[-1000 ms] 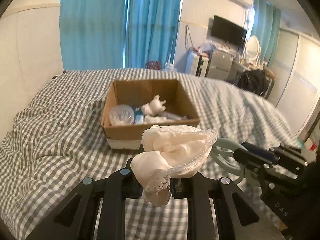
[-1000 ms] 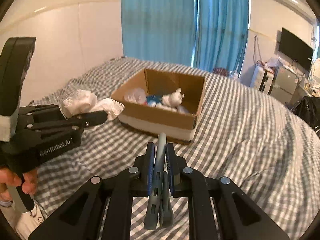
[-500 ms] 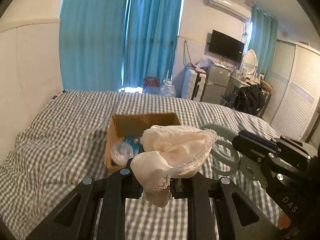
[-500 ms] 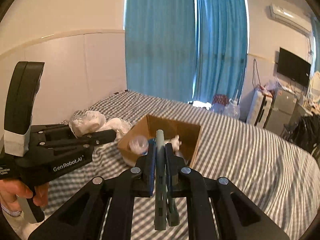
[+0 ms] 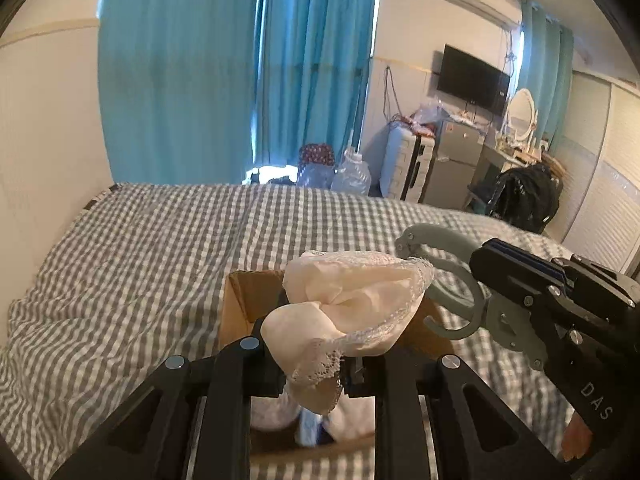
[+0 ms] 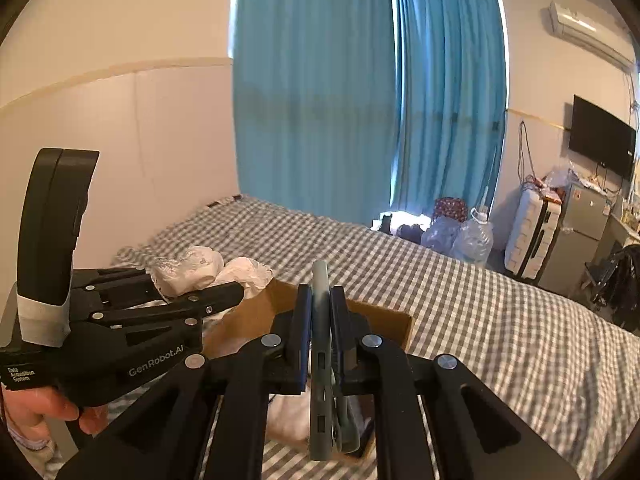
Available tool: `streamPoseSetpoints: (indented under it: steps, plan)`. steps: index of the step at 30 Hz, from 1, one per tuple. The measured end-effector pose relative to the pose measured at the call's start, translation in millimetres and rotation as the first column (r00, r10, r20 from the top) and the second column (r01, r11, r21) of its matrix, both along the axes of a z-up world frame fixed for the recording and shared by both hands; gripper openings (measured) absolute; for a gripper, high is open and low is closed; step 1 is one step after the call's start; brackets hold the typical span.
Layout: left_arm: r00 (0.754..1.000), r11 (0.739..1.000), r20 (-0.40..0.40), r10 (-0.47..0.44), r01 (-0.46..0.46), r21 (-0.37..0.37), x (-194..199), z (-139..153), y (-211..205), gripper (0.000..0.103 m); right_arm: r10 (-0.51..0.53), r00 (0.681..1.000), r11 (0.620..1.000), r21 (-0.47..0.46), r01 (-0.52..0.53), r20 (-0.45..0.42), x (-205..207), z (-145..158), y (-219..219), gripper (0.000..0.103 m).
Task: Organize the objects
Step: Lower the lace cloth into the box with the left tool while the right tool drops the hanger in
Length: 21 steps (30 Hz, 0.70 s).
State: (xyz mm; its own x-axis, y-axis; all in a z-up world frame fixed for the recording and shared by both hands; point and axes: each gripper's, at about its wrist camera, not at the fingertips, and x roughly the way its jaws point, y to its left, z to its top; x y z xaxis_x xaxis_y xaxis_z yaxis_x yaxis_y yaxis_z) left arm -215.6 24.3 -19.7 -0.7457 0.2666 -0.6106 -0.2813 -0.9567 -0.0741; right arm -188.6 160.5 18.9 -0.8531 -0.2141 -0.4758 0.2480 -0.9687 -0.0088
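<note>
My left gripper (image 5: 314, 372) is shut on a cream lace-edged cloth (image 5: 352, 312) and holds it above the open cardboard box (image 5: 240, 300) on the bed. The cloth also shows in the right wrist view (image 6: 208, 270), with the left gripper (image 6: 224, 292) beside the box (image 6: 384, 316). My right gripper (image 6: 320, 340) is shut on a grey-blue clamp-like tool (image 6: 322, 360), held over the box. That tool's curved arms (image 5: 452, 280) show in the left wrist view, just right of the cloth. White and blue items (image 5: 312, 428) lie in the box, mostly hidden.
The bed has a grey-and-white checked cover (image 5: 140, 264). A wall runs along its left side, blue curtains (image 5: 240, 80) hang behind. Water bottles (image 5: 352, 176), a suitcase (image 5: 408, 168) and furniture stand beyond the bed's far edge.
Both grippers have moved forward and up with their loads; the box has gone from ahead of them to directly under the fingers.
</note>
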Motion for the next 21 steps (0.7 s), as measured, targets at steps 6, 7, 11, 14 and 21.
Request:
streamPoseSetpoints:
  steps: [6, 7, 11, 14, 21]
  plan:
    - [0.998, 1.0, 0.06, -0.022, 0.023, -0.021, -33.3, -45.7, 9.2, 0.019, -0.057, 0.995, 0.998, 0.025, 0.055, 0.087, -47.5, -58.8, 13.6, 0.009]
    - [0.997, 0.999, 0.073, -0.024, 0.025, -0.026, -37.9, -52.6, 11.2, 0.019, -0.069, 0.992, 0.997, 0.029, 0.066, 0.105, -54.2, -67.8, 15.0, 0.009]
    - [0.994, 0.999, 0.109, -0.031, 0.035, -0.034, -48.3, -71.2, 18.4, 0.019, -0.101, 0.979, 0.995, 0.03, 0.097, 0.175, -72.3, -97.8, 19.7, 0.009]
    - [0.992, 0.998, 0.123, -0.033, 0.039, -0.048, -47.9, -81.4, 23.6, 0.019, -0.097, 0.975, 0.995, 0.018, 0.095, 0.202, -75.9, -111.2, 22.5, 0.009]
    - [0.993, 0.996, 0.112, -0.039, 0.047, -0.077, -40.8, -79.2, 28.4, 0.024, -0.109, 0.969, 0.993, -0.008, 0.114, 0.221, -71.3, -116.5, 26.0, 0.009]
